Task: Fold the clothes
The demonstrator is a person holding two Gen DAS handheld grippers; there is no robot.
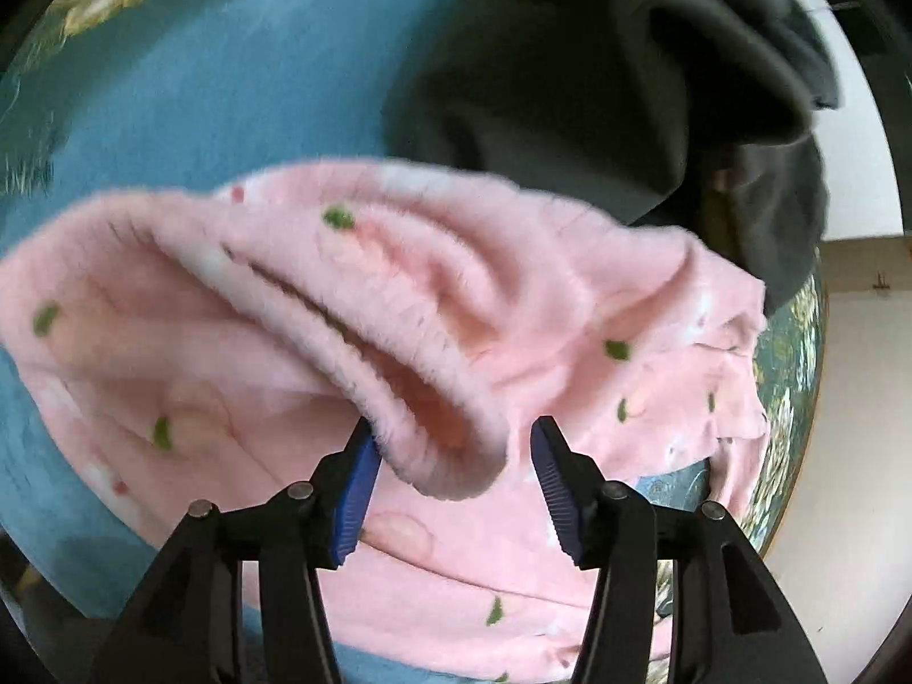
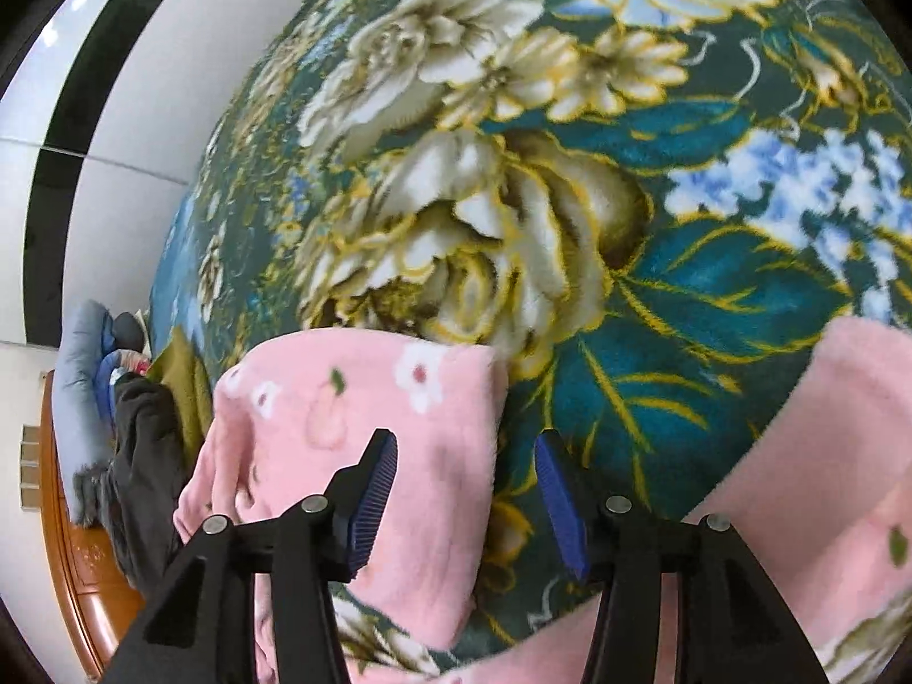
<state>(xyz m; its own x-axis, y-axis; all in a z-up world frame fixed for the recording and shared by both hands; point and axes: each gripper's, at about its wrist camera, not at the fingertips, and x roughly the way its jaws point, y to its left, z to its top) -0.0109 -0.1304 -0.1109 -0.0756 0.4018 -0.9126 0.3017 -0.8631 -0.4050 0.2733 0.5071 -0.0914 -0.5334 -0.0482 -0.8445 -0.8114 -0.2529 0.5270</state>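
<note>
The right gripper [image 2: 464, 490] hangs with fingers [image 2: 379, 484] spread over a pink garment [image 2: 365, 433] on a floral blanket [image 2: 513, 171]; dark clothes [image 2: 142, 484], perhaps jackets, lie left.

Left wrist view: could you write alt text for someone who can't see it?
The open left gripper straddles the ribbed hem of a fuzzy pink garment dotted with green. The garment lies on a blue cloth, with a dark garment heaped behind.
</note>
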